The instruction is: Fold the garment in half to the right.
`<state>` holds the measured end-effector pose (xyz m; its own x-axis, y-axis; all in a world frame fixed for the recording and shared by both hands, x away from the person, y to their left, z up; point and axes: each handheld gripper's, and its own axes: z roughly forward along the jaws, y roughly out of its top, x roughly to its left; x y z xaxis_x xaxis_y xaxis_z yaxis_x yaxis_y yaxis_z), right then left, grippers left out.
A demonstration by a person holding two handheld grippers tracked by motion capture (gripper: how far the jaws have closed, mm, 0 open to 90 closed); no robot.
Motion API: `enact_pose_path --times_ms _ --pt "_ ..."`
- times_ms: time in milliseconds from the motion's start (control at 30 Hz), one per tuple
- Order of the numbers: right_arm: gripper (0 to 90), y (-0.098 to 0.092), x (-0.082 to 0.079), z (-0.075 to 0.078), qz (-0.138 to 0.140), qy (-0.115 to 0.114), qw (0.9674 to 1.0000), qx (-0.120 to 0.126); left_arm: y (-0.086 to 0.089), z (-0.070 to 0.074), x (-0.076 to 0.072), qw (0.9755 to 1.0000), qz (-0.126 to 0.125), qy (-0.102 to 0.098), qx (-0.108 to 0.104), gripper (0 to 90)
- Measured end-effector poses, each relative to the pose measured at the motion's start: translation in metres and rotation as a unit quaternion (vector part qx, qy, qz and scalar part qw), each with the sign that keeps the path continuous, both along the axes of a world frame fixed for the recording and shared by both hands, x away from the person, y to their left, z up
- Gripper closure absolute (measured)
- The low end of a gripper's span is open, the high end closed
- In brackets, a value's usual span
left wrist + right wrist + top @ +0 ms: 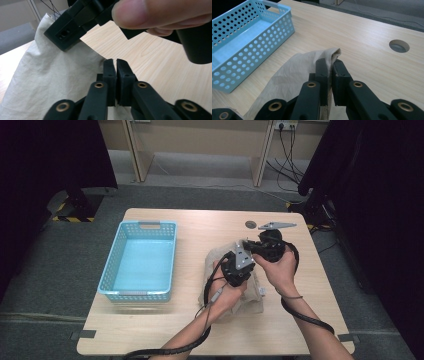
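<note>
One beige cloth (235, 285) lay on the worktop (190, 330), right of the single blue basket (140, 260). The right gripper view showed the right hand-held gripper (331, 66) pinching a cloth edge, hidden in the high view. The left hand-held gripper (116, 65) was pressed together; whether cloth sat between its jaws was unclear.

A light blue perforated plastic basket (139, 261) sits on the pale wooden table (165, 325), left of a round cable hole (250, 224).
</note>
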<state>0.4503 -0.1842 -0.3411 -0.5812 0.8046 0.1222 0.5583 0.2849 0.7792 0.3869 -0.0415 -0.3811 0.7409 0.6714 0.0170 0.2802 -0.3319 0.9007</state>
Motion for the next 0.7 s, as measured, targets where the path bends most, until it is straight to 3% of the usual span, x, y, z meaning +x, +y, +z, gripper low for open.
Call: enact_pose_path --times_ms 167,367,700 --pt "85.7 -0.004 0.002 -0.003 -0.006 0.005 1.0 0.002 0.004 0.008 -0.007 0.9999 0.0 -0.005 -0.012 72.7" --pt "85.8 -0.009 0.004 -0.004 -0.01 0.011 0.9998 0.01 0.017 0.019 -0.016 0.9996 0.001 -0.019 -0.021 68.9" --pt "85.8 -0.017 0.011 -0.013 -0.018 0.026 0.9993 0.019 0.05 0.008 -0.016 0.9993 0.028 -0.005 -0.025 65.5"
